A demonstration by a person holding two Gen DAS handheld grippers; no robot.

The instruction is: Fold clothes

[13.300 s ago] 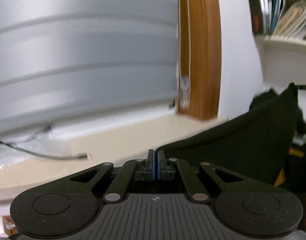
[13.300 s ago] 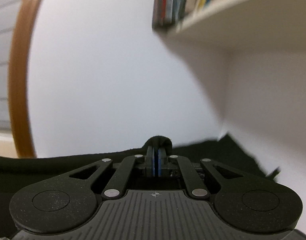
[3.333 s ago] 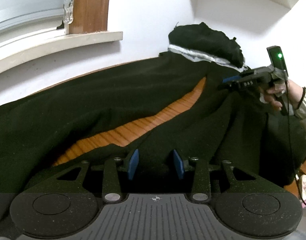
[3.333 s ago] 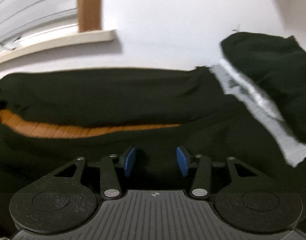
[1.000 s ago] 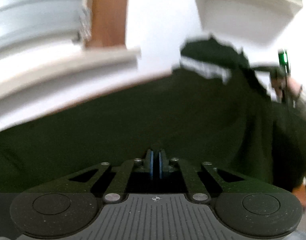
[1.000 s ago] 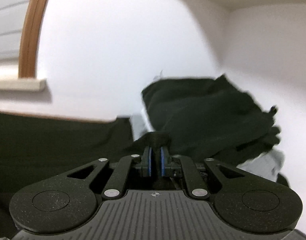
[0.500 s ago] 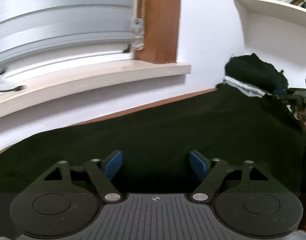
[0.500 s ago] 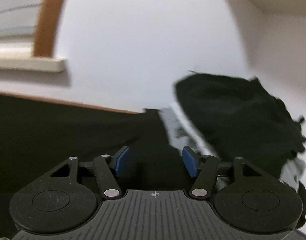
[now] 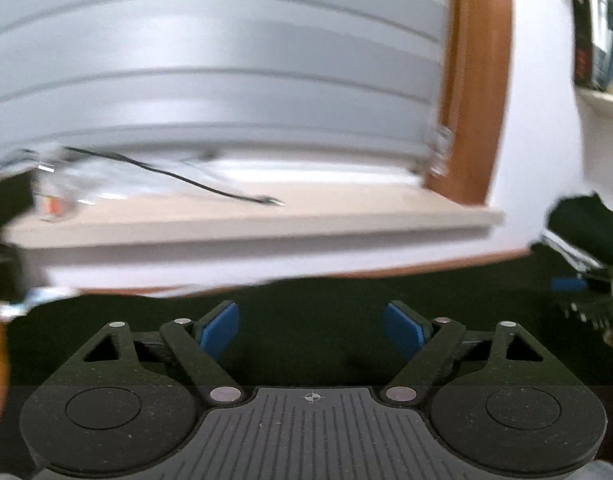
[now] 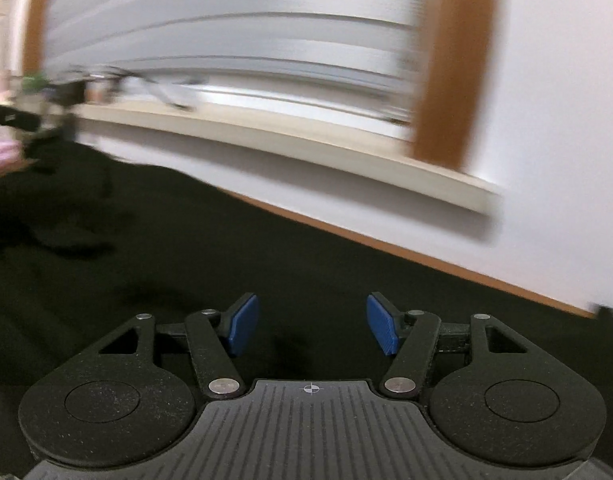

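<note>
A black garment (image 9: pixel 314 344) is seen spread flat over the counter (image 10: pixel 446 258), of which only a narrow orange-brown strip of wood is left bare along the far edge, at the foot of a white wall (image 10: pixel 546 140). In the left wrist view the cloth fills the lower part of the picture, and at the far right a heap of further dark clothes (image 9: pixel 586 224) with a pale band is piled against the wall. The left gripper (image 9: pixel 311 330) is held just above the spread cloth with its blue pads (image 9: pixel 220 328) well apart; its jaws have just been opening, and nothing is caught between them. The right gripper (image 10: pixel 312 328) is likewise released over the garment, its pads (image 10: pixel 382 328) apart and empty, the jaws having parted within the last moment. The tip of the right gripper is also seen, blurred, at the right edge of the left wrist view, and the left gripper is seen, smeared, at the left edge of the right wrist view. Behind the counter a pale window sill (image 9: pixel 266 216) is shown with a thin black cable (image 9: pixel 178 178) lying on it, grey blind slats (image 9: pixel 210 80) above, and a brown wooden frame (image 9: pixel 474 80) at the side. Books on a shelf (image 9: pixel 594 28) are visible at the upper right
</note>
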